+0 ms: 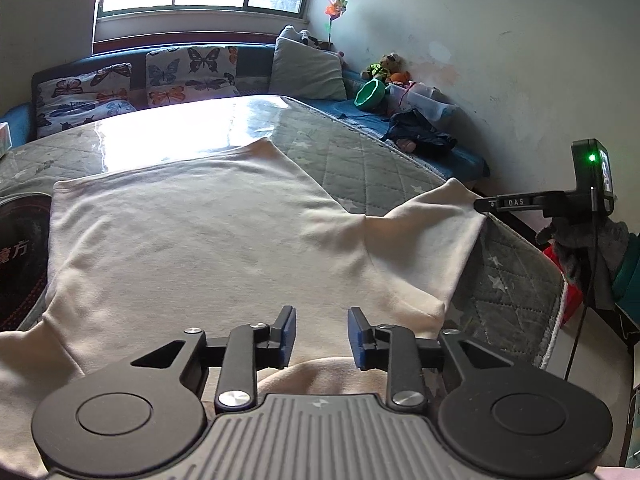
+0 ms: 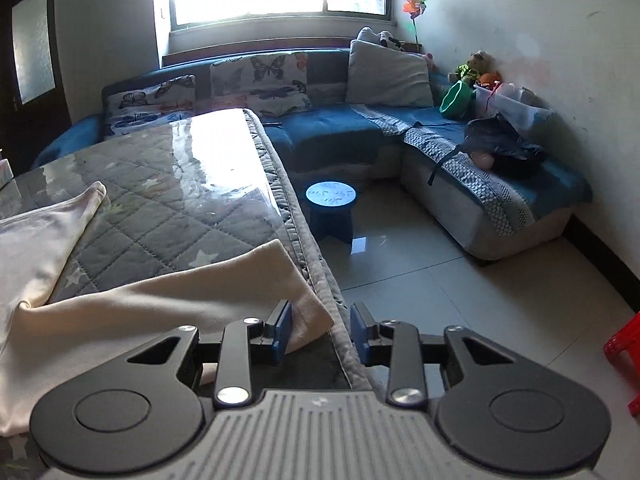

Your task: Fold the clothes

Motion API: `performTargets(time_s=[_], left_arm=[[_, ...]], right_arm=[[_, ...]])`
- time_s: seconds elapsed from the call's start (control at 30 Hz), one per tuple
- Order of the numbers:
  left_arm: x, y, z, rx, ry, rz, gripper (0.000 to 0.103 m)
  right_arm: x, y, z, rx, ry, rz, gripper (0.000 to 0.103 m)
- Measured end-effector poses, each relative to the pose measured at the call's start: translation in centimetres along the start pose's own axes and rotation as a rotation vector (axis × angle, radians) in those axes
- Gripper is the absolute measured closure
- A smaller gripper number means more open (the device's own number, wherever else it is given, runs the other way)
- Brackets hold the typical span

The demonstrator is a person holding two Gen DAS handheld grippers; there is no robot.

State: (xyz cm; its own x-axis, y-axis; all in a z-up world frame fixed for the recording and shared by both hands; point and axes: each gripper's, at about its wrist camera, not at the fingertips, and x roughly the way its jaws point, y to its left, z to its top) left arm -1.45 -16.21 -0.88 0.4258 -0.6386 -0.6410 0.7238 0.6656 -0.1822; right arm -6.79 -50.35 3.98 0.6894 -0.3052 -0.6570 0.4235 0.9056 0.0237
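A cream T-shirt (image 1: pixel 208 240) lies spread flat on a grey quilted table (image 1: pixel 360 160). My left gripper (image 1: pixel 322 336) is open and empty, just above the shirt near its neck end. My right gripper (image 2: pixel 320 332) is open at the table's right edge, with the tip of the shirt's right sleeve (image 2: pixel 224 280) beside its left finger and not clamped. In the left wrist view the right gripper (image 1: pixel 480 204) shows at the tip of that sleeve (image 1: pixel 432 224).
The quilted table has a glossy cover and its edge (image 2: pixel 320 276) drops to a tiled floor (image 2: pixel 460 280). A small blue stool (image 2: pixel 331 208) stands by the table. A blue corner sofa (image 2: pixel 460 152) with cushions and toys lies beyond. A red stool (image 2: pixel 624 348) stands at right.
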Motion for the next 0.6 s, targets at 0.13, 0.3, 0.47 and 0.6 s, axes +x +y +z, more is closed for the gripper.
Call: performTargets(time_s=[0.13,0.3,0.47,0.6], left_arm=[[0.3,-0.2,0.1,0.004,0.004,-0.002,0.07],[0.9,-0.7,0.4,0.01,0.01,-0.015,0.068],[1.9,-2.1,0.7,0.041,0.005,-0.048,0.068],[2.6,-3.2,0.9,0.067,0.002,-0.075,0.068]], right_arm=[[-0.2,0.6,0.1,-0.004,-0.004,0.023,0.096],[-2.3,0.7,1.1,0.013,-0.052,0.042,0.099],[-4.9,1.0,2.6,0.002,-0.103,0.07,0.099],[-6.6,1.9,4.4,-0.051,-0.137,0.077,0.099]])
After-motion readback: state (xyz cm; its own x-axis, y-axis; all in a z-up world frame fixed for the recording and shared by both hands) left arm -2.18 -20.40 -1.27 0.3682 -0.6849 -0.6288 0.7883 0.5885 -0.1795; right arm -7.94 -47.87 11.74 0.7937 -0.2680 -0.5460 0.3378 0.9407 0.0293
